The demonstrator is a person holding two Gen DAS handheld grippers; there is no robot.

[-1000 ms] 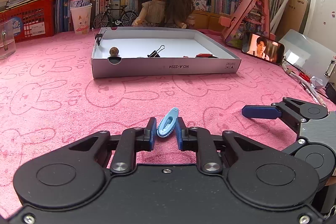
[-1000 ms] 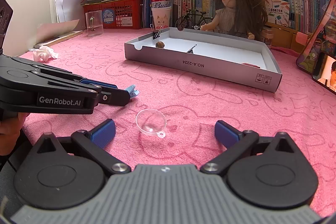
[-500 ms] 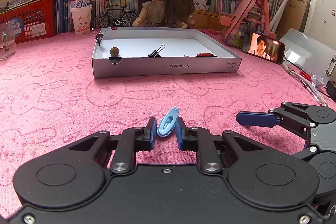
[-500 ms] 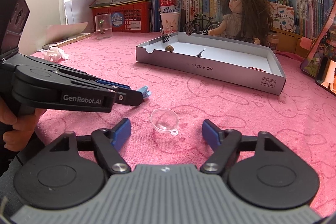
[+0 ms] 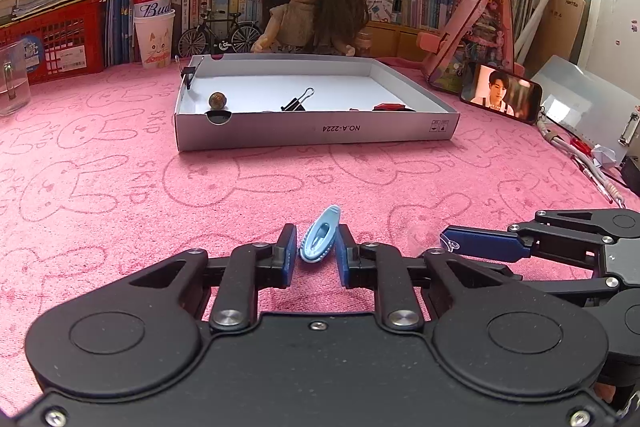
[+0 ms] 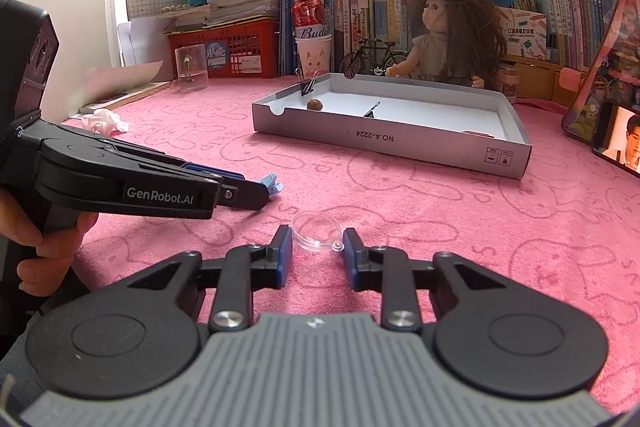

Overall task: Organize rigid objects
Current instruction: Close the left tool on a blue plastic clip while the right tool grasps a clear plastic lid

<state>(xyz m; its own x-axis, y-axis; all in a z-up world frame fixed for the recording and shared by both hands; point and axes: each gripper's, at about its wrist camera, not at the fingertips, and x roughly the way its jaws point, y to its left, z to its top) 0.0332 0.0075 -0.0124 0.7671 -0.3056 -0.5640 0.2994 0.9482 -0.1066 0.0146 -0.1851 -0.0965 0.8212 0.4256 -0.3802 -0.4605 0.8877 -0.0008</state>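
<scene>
My left gripper [image 5: 317, 245] is shut on a light blue plastic clip [image 5: 321, 235], low over the pink cloth; the same clip [image 6: 271, 183] pokes out of its fingertips in the right wrist view. A small clear plastic cup [image 6: 316, 231] with a little tab sits on the cloth between the jaws of my right gripper [image 6: 316, 246]. Those jaws are closing, and both blue pads touch the cup's sides. A shallow grey box [image 5: 316, 135] [image 6: 380, 139] stands farther back, holding a black binder clip [image 5: 298, 102], a brown ball [image 5: 217, 100] and a red piece [image 5: 390, 106].
Behind the box are a doll [image 5: 310, 7], a toy bicycle [image 5: 218, 35], a can in a paper cup [image 5: 154, 23], a red basket [image 5: 60, 39] and rows of books. A phone [image 5: 500, 93] leans at the right. A glass mug [image 6: 191, 67] and crumpled tissue [image 6: 102, 119] lie at the left.
The right gripper's jaws have come in from wide apart until they meet the clear cup. The left gripper has held still with the blue clip.
</scene>
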